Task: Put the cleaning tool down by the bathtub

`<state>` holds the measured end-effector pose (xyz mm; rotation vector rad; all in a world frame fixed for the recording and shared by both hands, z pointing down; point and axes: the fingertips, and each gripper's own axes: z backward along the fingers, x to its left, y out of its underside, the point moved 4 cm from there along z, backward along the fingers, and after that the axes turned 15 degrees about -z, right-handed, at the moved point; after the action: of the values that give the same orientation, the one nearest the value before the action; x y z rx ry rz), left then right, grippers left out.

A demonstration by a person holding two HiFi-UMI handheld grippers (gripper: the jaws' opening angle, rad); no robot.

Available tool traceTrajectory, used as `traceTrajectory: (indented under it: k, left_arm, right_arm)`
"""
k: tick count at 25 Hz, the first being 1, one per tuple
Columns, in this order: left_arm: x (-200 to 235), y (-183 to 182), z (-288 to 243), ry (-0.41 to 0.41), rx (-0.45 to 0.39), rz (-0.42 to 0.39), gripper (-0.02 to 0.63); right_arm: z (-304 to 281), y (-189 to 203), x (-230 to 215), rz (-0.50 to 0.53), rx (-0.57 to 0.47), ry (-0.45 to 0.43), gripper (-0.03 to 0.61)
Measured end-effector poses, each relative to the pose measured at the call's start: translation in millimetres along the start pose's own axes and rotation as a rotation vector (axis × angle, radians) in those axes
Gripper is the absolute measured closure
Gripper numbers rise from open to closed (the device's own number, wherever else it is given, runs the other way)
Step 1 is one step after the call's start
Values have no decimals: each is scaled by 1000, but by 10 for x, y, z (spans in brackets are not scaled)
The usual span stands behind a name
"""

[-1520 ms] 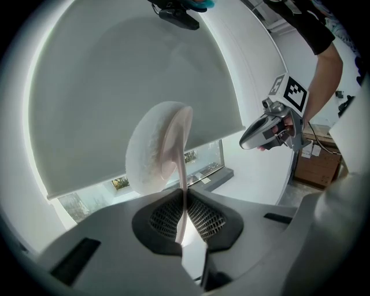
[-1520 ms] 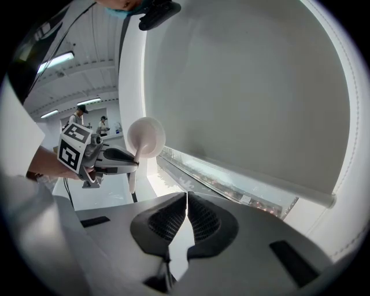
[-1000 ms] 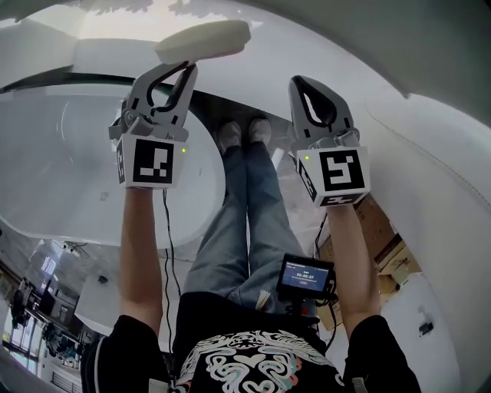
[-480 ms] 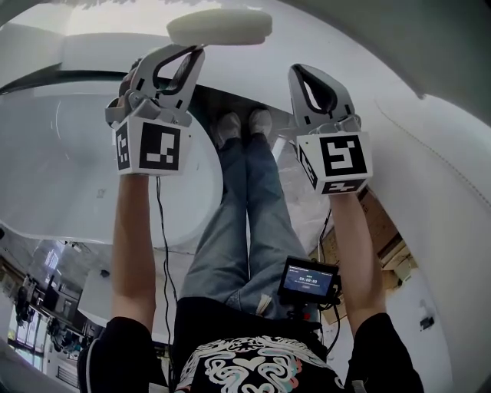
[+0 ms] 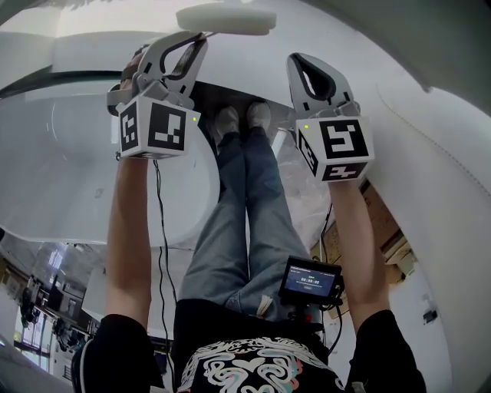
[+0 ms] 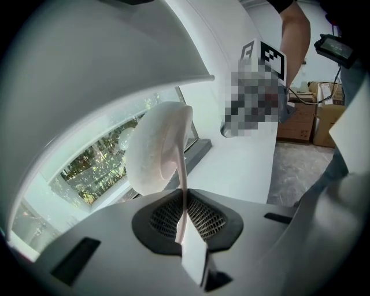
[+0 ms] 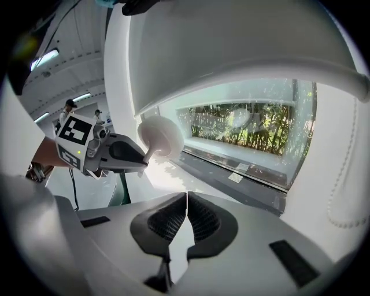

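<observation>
Cleaning tool (image 5: 226,17) juts from the left gripper (image 5: 184,46), pinched by its handle for placing; right gripper (image 5: 311,73) closed, empty

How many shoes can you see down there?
2. The left shoe and the right shoe are side by side, next to the bathtub. None seem hidden.

The ledge (image 6: 245,167) by the bathtub (image 5: 54,184) is left open; passage above is blocked by the curved wall (image 6: 104,58)
</observation>
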<state>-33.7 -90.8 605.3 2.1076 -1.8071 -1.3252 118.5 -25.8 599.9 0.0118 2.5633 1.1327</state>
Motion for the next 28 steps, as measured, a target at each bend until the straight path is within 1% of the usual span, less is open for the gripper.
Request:
traceTrajectory:
  k: [4, 9, 12, 17, 23, 26, 28]
  left_arm:
    - [-72, 24, -125, 29, 5, -41, 577]
    - [-170, 27, -321, 78, 8, -114, 577]
    - [-251, 61, -414, 109, 16, -135, 577]
    - [-360, 187, -581, 143, 69, -198, 577]
    - [-451, 293, -716, 148, 121, -236, 577]
    - [-496, 330, -778, 165, 146, -252, 577]
    - [-545, 343, -821, 180, 160, -278, 577]
  right_arm:
    - [-26, 104, -22, 0, 18, -2, 549]
    - [-99, 201, -100, -3, 38, 0, 549]
    - [-151, 261, -120, -7, 54, 2, 549]
    - [-255, 318, -153, -15, 70, 11, 549]
    - [-280, 385, -198, -21, 80, 15, 549]
    - [-278, 430, -212, -27, 88, 18, 549]
    - [-276, 478, -217, -27, 97, 18, 549]
